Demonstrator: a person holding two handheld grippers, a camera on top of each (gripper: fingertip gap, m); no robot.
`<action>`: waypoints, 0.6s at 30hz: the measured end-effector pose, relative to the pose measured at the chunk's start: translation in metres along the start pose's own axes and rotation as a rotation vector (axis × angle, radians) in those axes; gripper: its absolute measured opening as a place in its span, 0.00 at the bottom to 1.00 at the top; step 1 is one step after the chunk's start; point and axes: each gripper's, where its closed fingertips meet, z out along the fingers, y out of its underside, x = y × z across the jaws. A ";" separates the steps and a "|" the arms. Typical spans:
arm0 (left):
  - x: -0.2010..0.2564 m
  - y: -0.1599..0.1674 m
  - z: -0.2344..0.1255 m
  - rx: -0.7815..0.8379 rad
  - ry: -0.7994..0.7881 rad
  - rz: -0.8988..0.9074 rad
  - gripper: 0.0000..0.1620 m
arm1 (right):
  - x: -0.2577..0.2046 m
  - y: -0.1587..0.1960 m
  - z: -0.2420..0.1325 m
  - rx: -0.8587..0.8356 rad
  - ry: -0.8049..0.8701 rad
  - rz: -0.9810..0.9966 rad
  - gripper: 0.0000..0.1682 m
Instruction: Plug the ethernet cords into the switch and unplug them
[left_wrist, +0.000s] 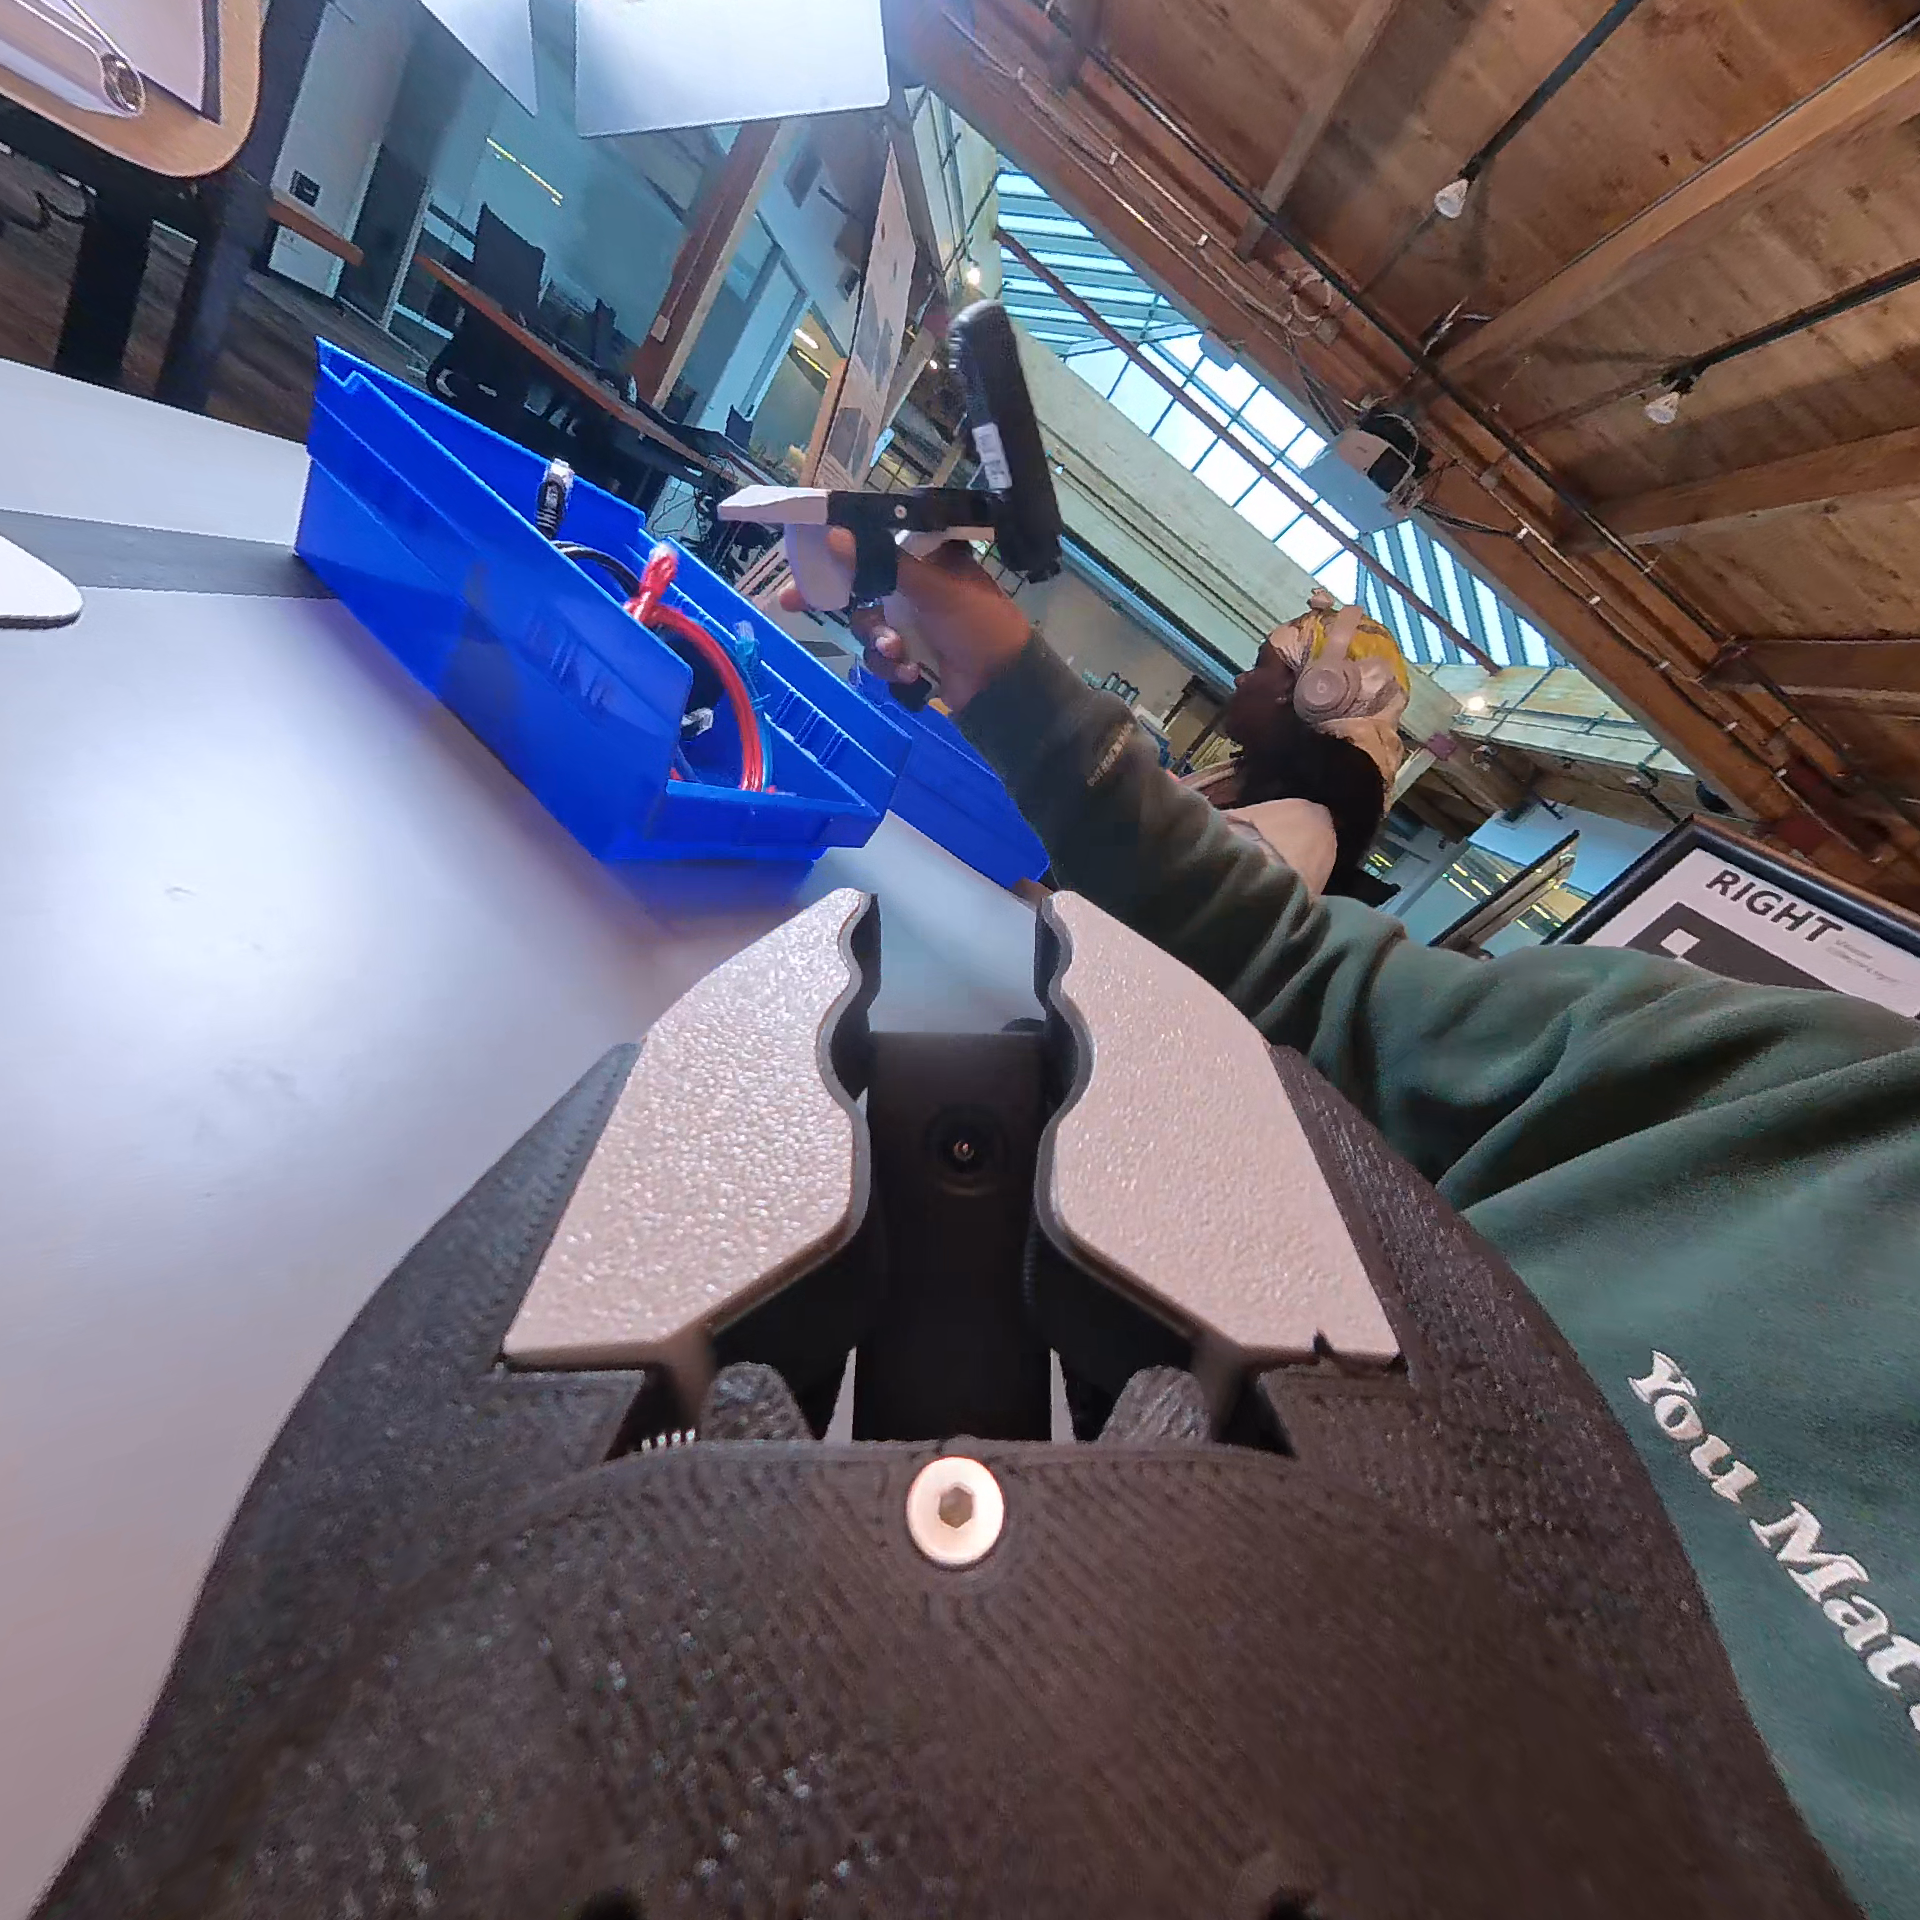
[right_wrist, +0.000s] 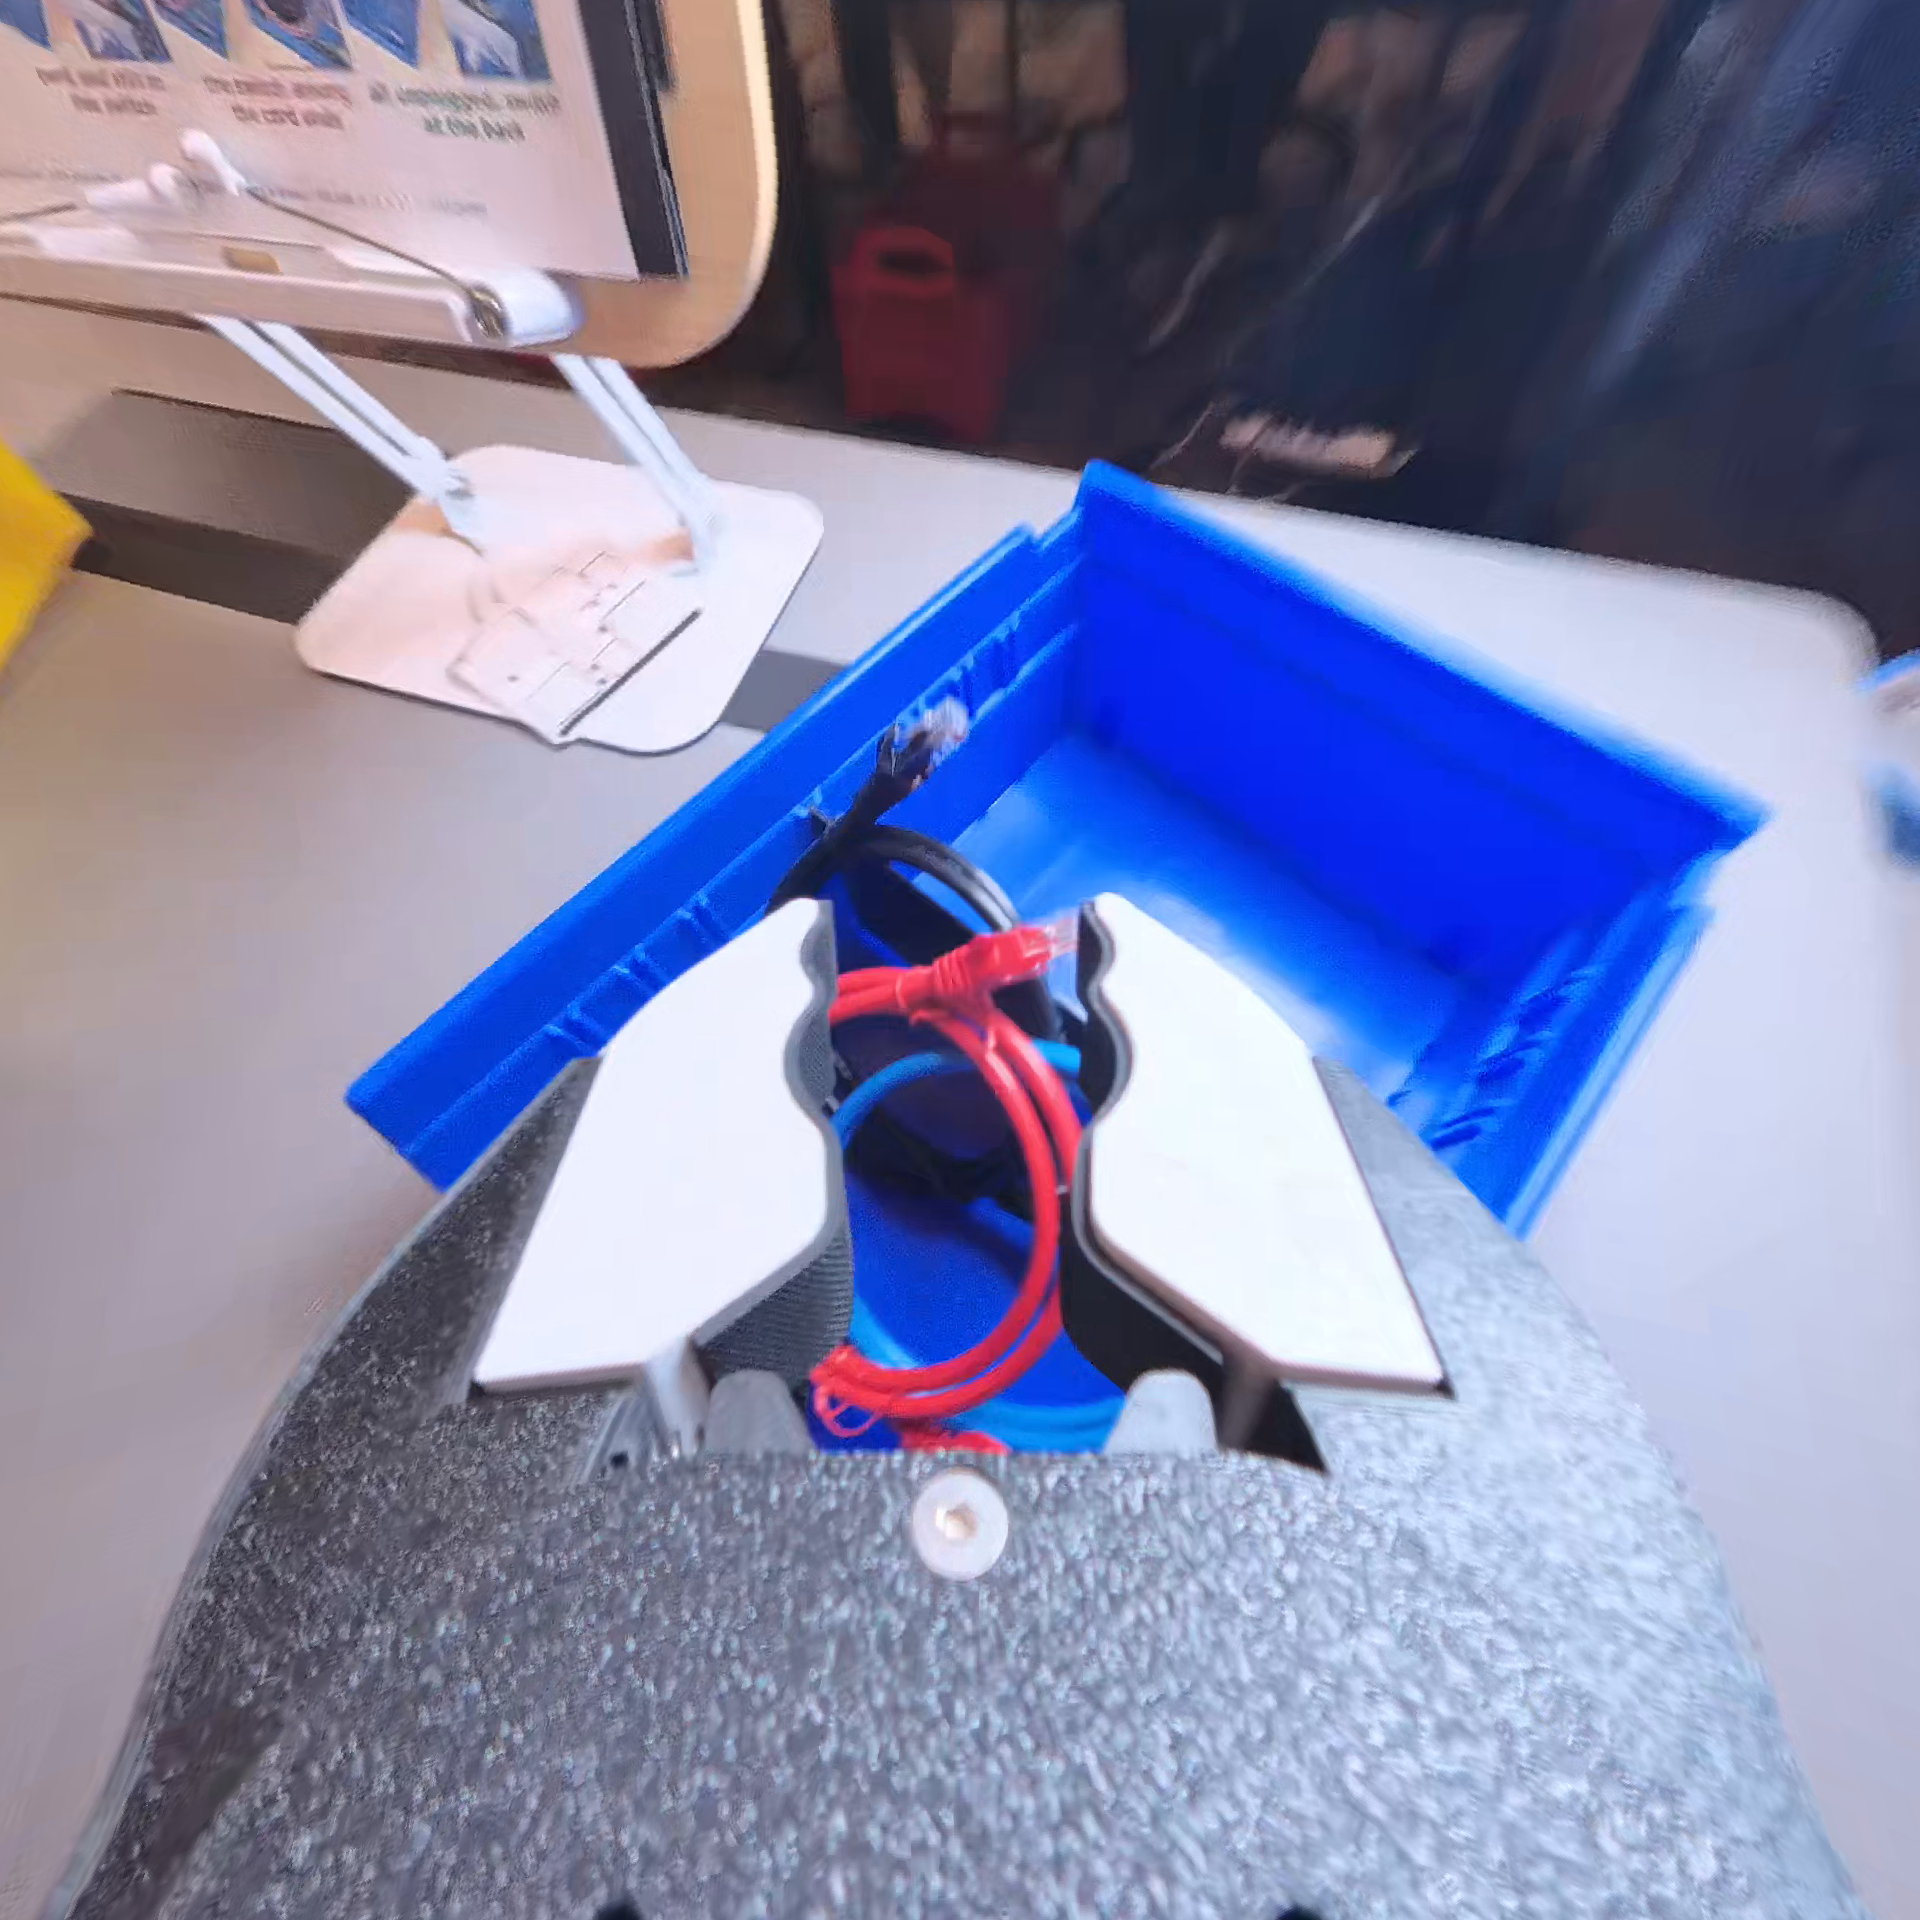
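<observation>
Our right claw (right_wrist: 951, 925) hangs open and empty over the coiled red ethernet cord (right_wrist: 1023, 1174) in the blue bin (right_wrist: 1351, 665); our left claw (left_wrist: 956, 920), open, idles above the table (left_wrist: 260, 987). Tangled cords risk snagging.

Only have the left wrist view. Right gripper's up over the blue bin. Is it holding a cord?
Observer: No. The right gripper is open. The red cord shows through its gap, lying loose in the blue bin.
Operator: Is the bin full?
Observer: No. The cords bunch at the end nearest the right gripper, and the far end's floor is bare.
Operator: Switch in sight there?
Observer: None. Past the bin there's a white stand on the table, holding a board with a printed sheet.
</observation>
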 end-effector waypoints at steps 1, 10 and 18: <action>0.000 0.000 0.000 0.002 0.002 -0.001 0.18 | -0.006 -0.007 -0.008 0.054 0.048 -0.083 0.30; 0.011 0.001 0.006 0.024 0.059 -0.019 0.18 | -0.300 0.079 -0.062 0.061 -0.879 -0.265 0.39; 0.018 0.000 0.008 0.041 0.088 -0.019 0.18 | -0.382 0.121 -0.069 -0.053 -1.267 0.046 0.16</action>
